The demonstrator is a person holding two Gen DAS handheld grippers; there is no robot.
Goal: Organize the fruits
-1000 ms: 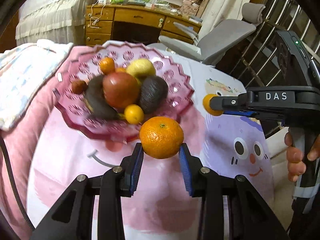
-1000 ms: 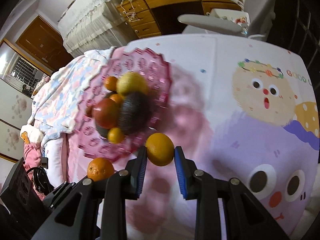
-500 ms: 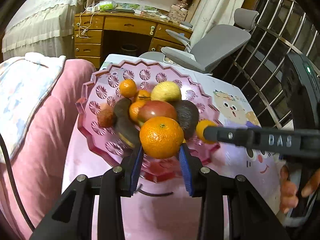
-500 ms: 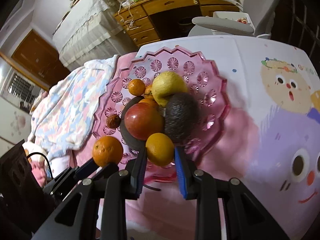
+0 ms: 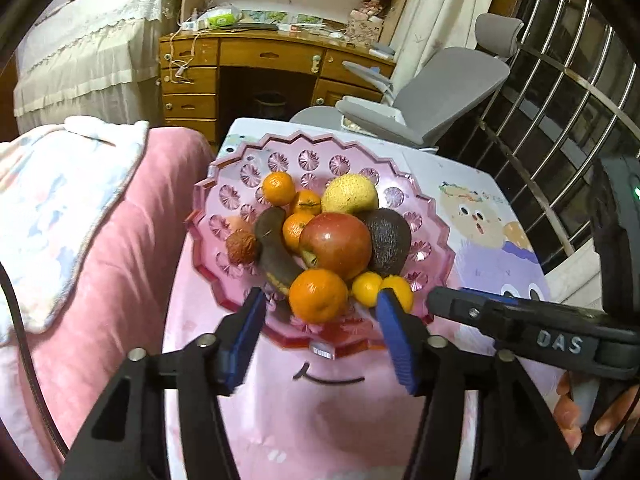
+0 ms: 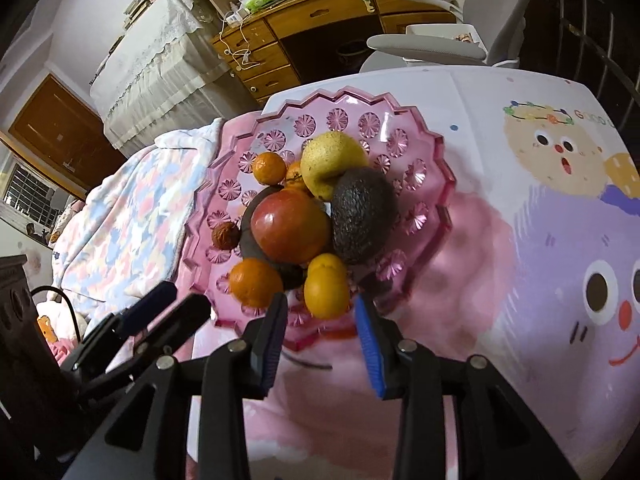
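Fruit is piled on the pink glass plate (image 5: 434, 258) at frame centre, with the large mandarin (image 5: 318, 295) and small orange fruit (image 6: 326, 291) on its lower rim. Left tongs (image 5: 320, 334) and right tongs (image 6: 322, 330) stand wide open, holding nothing. Risk: rim fruit may roll onto the bench (image 6: 500, 280) if nudged; the avocado (image 6: 363, 216) has its long axis running top-to-bottom in frame.

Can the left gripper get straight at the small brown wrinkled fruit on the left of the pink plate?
Probably yes. The left gripper is open, and the small brown wrinkled fruit sits exposed near the pink plate's left rim, though it touches the dark banana.
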